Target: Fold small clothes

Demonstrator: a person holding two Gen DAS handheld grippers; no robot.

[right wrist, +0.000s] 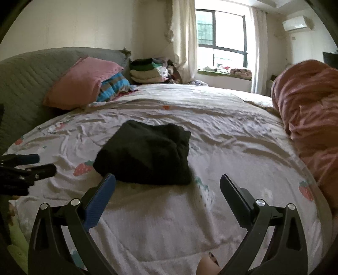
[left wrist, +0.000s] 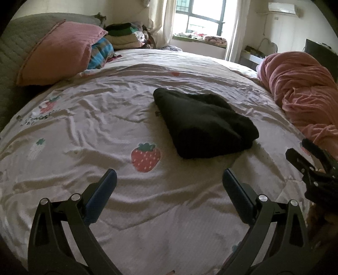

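Observation:
A black garment [left wrist: 202, 122] lies folded in a thick bundle on the strawberry-print bedspread [left wrist: 105, 118]. It also shows in the right wrist view [right wrist: 147, 154]. My left gripper [left wrist: 169, 175] is open and empty, a short way in front of the bundle. My right gripper [right wrist: 168, 179] is open and empty, its left fingertip [right wrist: 109, 179] close to the bundle's near edge. The right gripper shows at the right edge of the left wrist view [left wrist: 306, 154]; the left gripper shows at the left edge of the right wrist view [right wrist: 44, 164].
A pink pillow [left wrist: 61, 55] and a striped blue cloth [left wrist: 100, 52] lie at the headboard, with a pile of folded clothes [left wrist: 124, 36] behind. A bunched pink blanket [left wrist: 302, 93] lies along the bed's right side. A window [left wrist: 200, 17] is at the back.

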